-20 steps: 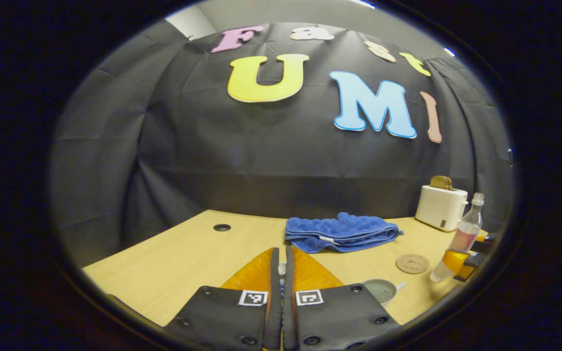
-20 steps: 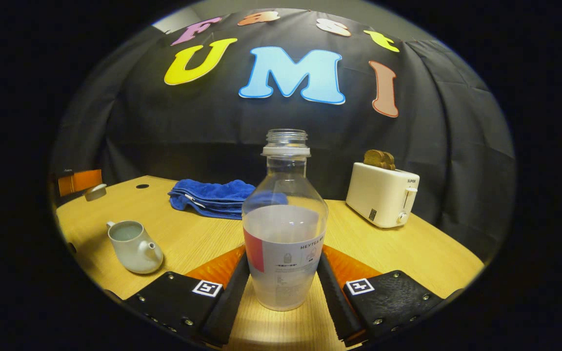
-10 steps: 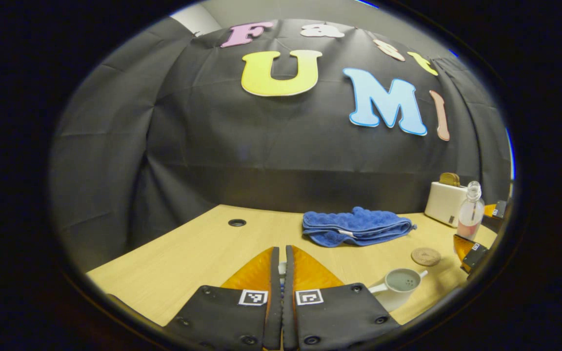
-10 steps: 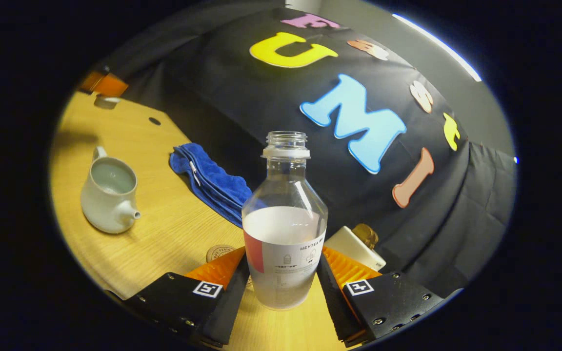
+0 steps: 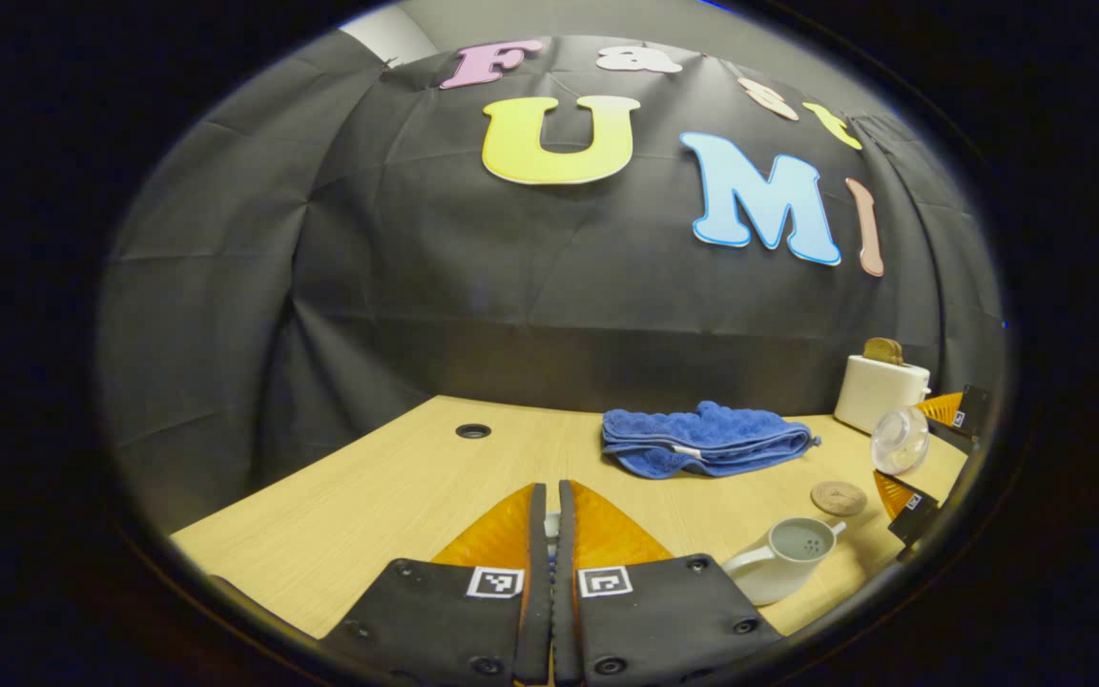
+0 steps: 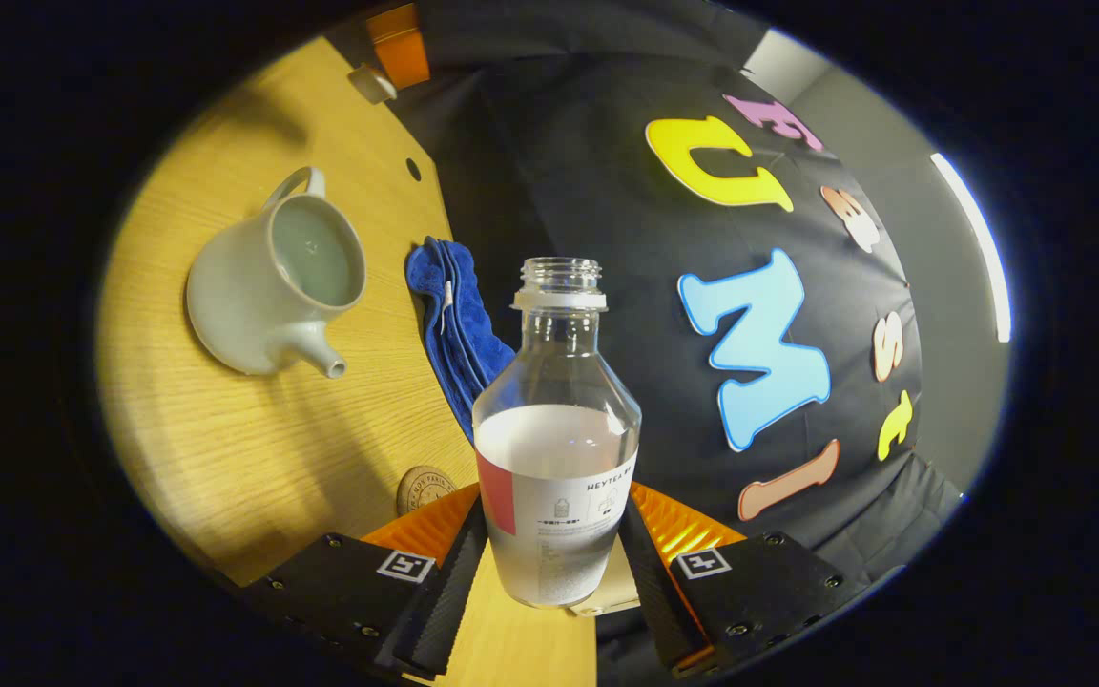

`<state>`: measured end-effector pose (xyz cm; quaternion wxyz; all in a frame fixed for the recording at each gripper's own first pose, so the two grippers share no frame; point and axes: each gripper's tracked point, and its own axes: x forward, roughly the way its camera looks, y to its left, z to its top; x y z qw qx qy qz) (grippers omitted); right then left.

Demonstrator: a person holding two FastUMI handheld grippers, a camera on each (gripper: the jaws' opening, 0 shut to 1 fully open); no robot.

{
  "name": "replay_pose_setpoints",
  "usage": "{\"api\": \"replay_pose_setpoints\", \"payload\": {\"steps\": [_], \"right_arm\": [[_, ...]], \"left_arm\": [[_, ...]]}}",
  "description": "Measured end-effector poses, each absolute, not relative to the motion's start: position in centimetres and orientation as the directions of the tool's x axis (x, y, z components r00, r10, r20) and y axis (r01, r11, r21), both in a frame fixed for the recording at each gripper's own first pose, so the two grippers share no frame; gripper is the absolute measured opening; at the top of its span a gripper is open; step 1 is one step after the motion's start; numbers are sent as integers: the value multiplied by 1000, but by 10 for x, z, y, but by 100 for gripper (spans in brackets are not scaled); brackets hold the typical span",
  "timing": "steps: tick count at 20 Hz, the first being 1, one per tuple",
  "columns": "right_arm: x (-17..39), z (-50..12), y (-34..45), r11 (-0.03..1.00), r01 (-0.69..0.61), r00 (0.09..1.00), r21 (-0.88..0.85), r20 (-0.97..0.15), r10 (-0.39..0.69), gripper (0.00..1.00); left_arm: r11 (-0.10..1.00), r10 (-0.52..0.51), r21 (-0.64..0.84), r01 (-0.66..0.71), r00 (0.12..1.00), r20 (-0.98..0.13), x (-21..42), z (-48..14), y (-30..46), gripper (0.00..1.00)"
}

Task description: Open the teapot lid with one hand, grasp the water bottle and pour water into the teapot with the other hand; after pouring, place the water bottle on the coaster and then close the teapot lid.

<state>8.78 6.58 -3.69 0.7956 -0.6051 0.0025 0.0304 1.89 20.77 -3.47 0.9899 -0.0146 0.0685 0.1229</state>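
Tipped well over since half a second ago, the right gripper (image 6: 554, 572) now carries the water bottle (image 6: 557, 448) at a steep slant, so the table (image 6: 254, 439) runs up the left side of the right gripper view. Both its fingers press on the bottle's lower body, one on each side of the label. The bottle is clear, capless, with a white collar under the threaded mouth, and holds cloudy pale liquid up to its shoulder. In the left gripper view the bottle (image 5: 899, 440) shows nearly end-on at the far right, held above the table beyond the teapot.

The teapot (image 6: 268, 277) is pale and glazed, lid off, its mouth open with liquid inside, handle pointing one way and short spout the other. It stands on the table between the two grippers, near the round coaster (image 6: 424, 489) and the folded blue towel (image 6: 454, 315).

The left gripper (image 5: 550, 520) has its fingers closed together, almost touching; something small and pale sits between them, but I cannot tell what it is
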Motion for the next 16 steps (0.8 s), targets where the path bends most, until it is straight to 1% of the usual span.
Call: {"api": "replay_pose_setpoints", "payload": {"steps": [6,9,12,16], "right_arm": [[87,-39,80,101,-32,995,-994,-22,101,76],[87,-40,82,49,-25,993,-998,-19,118,77],[88,-33,82,-19,12,991,-1000,10,132,76],[90,-26,84,-81,42,988,-996,30,151,76]], "left_arm": [[970,238,-8,-243,957,-163,20,-43,207,7],[970,238,-7,-242,957,-169,20,-45,207,7],[970,238,-7,-242,956,-173,21,-47,207,7],[971,235,-6,-240,955,-179,21,-49,206,7]]}}
